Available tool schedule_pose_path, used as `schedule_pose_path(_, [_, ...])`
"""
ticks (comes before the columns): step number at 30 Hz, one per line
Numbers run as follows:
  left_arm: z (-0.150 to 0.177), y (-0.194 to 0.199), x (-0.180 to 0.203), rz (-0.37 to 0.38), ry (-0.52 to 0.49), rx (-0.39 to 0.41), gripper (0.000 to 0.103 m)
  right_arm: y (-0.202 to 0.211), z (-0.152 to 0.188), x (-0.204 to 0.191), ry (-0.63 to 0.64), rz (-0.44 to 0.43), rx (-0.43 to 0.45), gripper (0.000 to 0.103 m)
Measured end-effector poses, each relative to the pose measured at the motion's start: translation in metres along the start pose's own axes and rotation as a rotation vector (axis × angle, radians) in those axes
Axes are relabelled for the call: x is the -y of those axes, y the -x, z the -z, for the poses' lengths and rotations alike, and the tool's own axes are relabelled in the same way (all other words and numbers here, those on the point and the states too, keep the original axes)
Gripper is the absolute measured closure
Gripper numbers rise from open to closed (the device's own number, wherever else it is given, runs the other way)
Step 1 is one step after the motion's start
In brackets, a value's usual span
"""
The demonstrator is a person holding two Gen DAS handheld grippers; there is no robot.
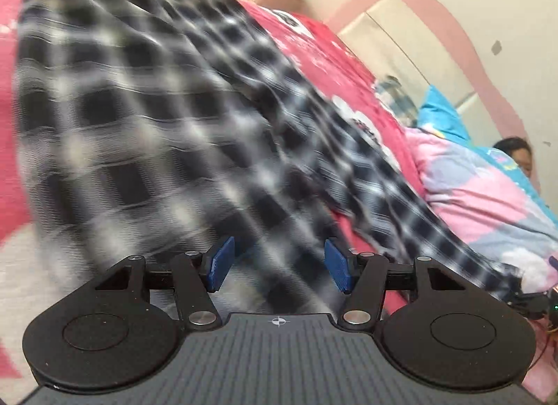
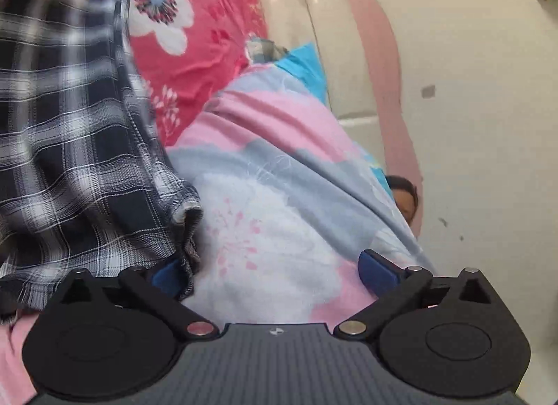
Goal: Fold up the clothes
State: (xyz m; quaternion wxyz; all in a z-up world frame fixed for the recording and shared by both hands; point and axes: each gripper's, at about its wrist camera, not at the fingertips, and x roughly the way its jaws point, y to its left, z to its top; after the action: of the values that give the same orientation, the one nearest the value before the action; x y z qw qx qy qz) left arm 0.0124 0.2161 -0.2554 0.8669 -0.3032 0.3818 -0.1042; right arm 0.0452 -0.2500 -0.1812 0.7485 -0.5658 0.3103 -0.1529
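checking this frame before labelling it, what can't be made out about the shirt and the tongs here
- Plaid shirt: motion blur in the left wrist view; collar, sleeves and fold state unreadable.
- Shirt outline: cut off by the top and left edges of the right wrist view.
- Right tongs: open, but the shirt hem drapes over the left pad; contact unclear.
- Left tongs: open; whether the cloth touches the pads is lost in blur.
- Bedspread under the shirt: hidden.

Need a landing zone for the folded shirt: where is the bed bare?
Bare red bedspread runs between the plaid shirt and the pink quilt. Crowded: the quilt heap fills the headboard side.
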Motion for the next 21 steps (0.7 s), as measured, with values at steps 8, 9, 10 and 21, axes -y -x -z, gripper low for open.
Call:
schedule_pose_path(8, [0.013,0.021,-0.016,-0.066,0.007,0.040,0.046,0.019,0.009,0.038,-0.245,-0.105,0.019,0.004])
schedule_pose_path(9, [0.014,0.021,-0.015,-0.066,0.008,0.041,0.046,0.020,0.009,0.042,-0.285,-0.115,0.022,0.005])
schedule_pose_path(10, [0.015,0.021,-0.014,-0.063,0.007,0.043,0.046,0.020,0.009,0.048,-0.328,-0.125,0.025,0.010])
schedule_pose_path(21, [0.017,0.031,-0.005,-0.078,-0.043,0.062,0.046,0.011,0.017,0.099,-0.826,-0.462,0.018,0.098])
